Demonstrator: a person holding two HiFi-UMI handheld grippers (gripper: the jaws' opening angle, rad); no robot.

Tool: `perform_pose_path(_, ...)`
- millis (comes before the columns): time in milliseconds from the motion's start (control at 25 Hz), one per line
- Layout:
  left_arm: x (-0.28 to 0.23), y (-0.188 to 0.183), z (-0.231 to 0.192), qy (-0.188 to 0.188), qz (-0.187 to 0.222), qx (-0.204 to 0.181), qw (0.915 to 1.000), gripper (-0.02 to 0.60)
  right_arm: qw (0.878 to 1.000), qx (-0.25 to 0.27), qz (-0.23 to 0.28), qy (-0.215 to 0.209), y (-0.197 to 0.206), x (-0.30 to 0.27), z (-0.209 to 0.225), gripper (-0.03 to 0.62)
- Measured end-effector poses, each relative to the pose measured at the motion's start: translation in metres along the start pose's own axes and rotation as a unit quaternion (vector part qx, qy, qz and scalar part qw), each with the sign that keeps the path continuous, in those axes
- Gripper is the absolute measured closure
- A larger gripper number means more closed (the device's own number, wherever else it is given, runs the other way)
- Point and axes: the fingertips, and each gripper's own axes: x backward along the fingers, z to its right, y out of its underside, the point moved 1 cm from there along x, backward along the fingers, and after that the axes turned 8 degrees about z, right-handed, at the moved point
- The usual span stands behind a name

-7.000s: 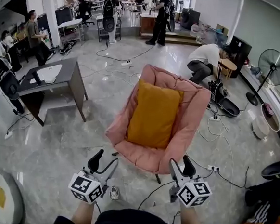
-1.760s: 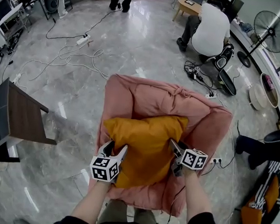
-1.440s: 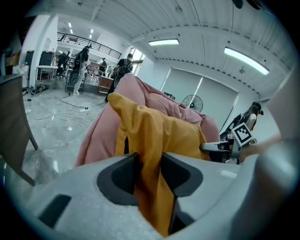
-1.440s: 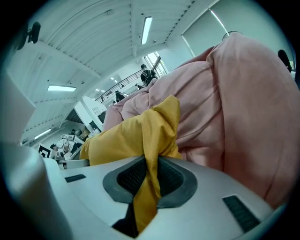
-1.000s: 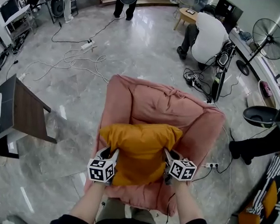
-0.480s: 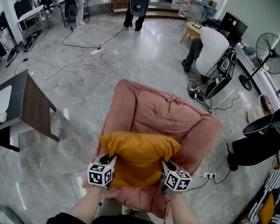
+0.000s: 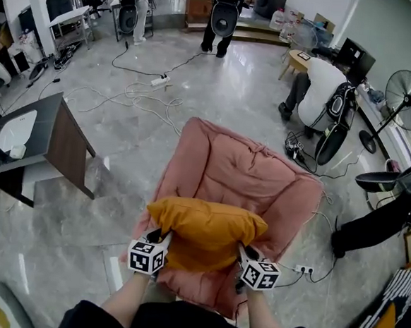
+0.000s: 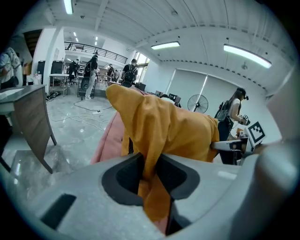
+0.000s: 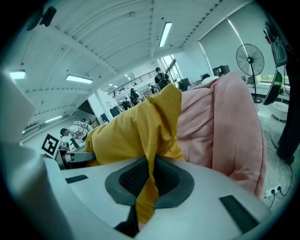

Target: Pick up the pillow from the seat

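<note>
The mustard-yellow pillow (image 7: 204, 230) hangs between my two grippers, lifted above the front of the pink padded chair (image 7: 244, 173). My left gripper (image 7: 158, 238) pinches the pillow's left corner; in the left gripper view the yellow cloth (image 8: 154, 136) is squeezed between the dark pads (image 8: 127, 176), and the jaws are still closing. My right gripper (image 7: 242, 252) is shut on the right corner, its jaws also closing; a fold of cloth (image 9: 150, 140) runs between its pads (image 9: 136, 178). Both marker cubes show in the head view.
A dark table (image 7: 48, 140) stands to the left. Cables (image 7: 136, 94) trail over the marble floor behind the chair. A crouching person (image 7: 318, 87), a standing fan (image 7: 404, 94) and a black stool (image 7: 377, 182) are at the right. Other people stand far back.
Both grippers have drawn back toward me and lifted the pillow off the chair's back; it now hangs bunched between them above the seat's front.
</note>
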Motion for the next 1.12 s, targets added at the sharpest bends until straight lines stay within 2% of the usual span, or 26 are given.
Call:
perform_pose_path(600, 0.069, -0.021, 0.018, 0.004, 0.047, -0.006, 0.9989, 0.509, 0.997, 0.052, 0.037, -0.035, -0.030, 0.049, -0.049, 0.570)
perform_pose_path(840, 0.092, -0.048, 0.024, 0.014, 0.080, -0.020, 0.9965, 0.512, 0.995, 0.069, 0.063, -0.048, -0.057, 0.062, -0.069, 0.570)
perform_pose_path(1120, 0.125, -0.091, 0.023, 0.011, 0.140, -0.024, 0.9898, 0.513, 0.983, 0.103, 0.118, -0.091, -0.107, 0.074, -0.108, 0.569)
